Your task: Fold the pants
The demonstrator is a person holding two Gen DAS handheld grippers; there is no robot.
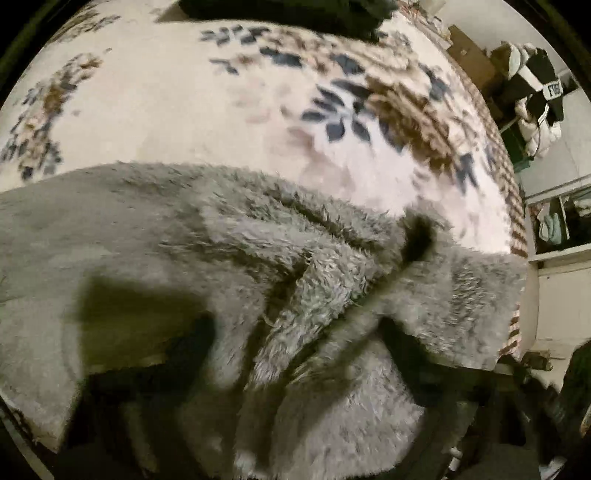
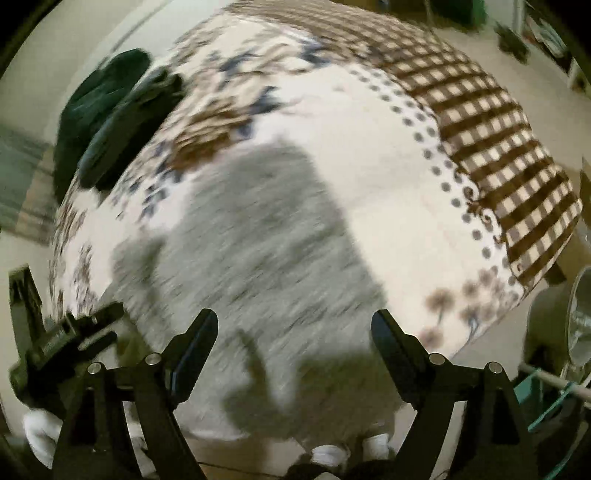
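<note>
The grey fluffy pants [image 1: 258, 258] lie on a cream floral blanket [image 1: 184, 110] and fill the lower half of the left wrist view. My left gripper [image 1: 291, 332] is buried in the fleece, which drapes over its fingers and bunches between them; it appears shut on the pants. In the right wrist view the pants [image 2: 266, 236] lie spread and blurred on the blanket [image 2: 388, 155]. My right gripper [image 2: 293, 332] is open and empty, hovering above the near part of the pants. The left gripper [image 2: 70, 332] shows at the lower left edge of the right wrist view.
Dark clothes [image 2: 110, 114] lie piled at the blanket's far left; they also show in the left wrist view [image 1: 295, 14]. A brown checked border [image 2: 498, 155] marks the blanket's right edge. Shelves and bags [image 1: 535, 92] stand beyond the bed. A metal pot [image 2: 580, 325] sits at right.
</note>
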